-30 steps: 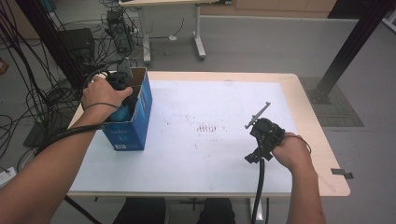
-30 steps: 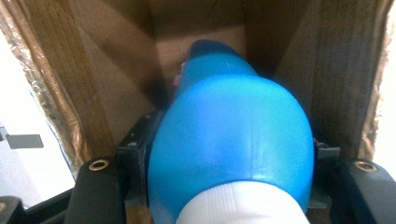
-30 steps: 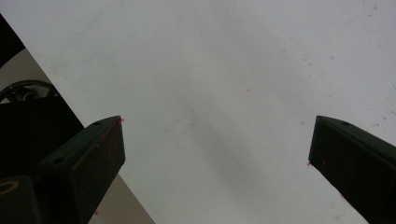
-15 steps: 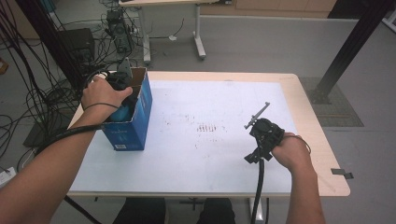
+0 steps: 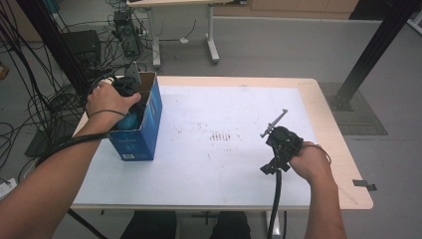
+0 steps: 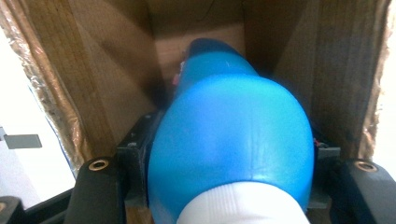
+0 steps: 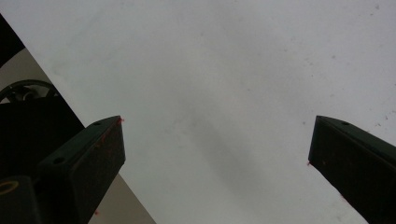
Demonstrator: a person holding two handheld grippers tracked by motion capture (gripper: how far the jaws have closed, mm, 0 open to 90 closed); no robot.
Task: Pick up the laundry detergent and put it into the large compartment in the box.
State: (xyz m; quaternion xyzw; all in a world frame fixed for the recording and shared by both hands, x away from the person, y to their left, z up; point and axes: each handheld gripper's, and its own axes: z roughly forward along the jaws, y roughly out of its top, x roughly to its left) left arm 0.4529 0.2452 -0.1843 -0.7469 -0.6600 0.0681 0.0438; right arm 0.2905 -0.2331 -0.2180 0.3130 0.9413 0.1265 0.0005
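Alt: top-down look at a white counter w/ a tall blue carton, top open, standing near its left edge.

Left hand at the carton's mouth, holding the left gripper pointed down inside. Clamped there on a blue bottle w/ a white cap nearest the camera; jaws pressed on both flanks just past the cap. Bottle's long axis running straight away from the gripper, far end down toward the carton floor, brown cardboard walls close on both sides. So bottle inside the carton, lengthwise along its depth, cap end up at the mouth. In the high view, a patch of the same blue visible under the left hand at the carton rim.

Right gripper well apart from all that, over bare counter on the right side, held in the right hand. Jaws wide apart, nothing btwn them, plain white surface beyond in the right gripper view.

Key relation: bottle's axis lined up w/ the carton's walls, little room either side. Probably a straight move along that axis needed, in or out, no tilt, else likely to snag the cardboard. Left hand clearly the one on the job; right too far off to steady the carton w/o crossing the counter first.
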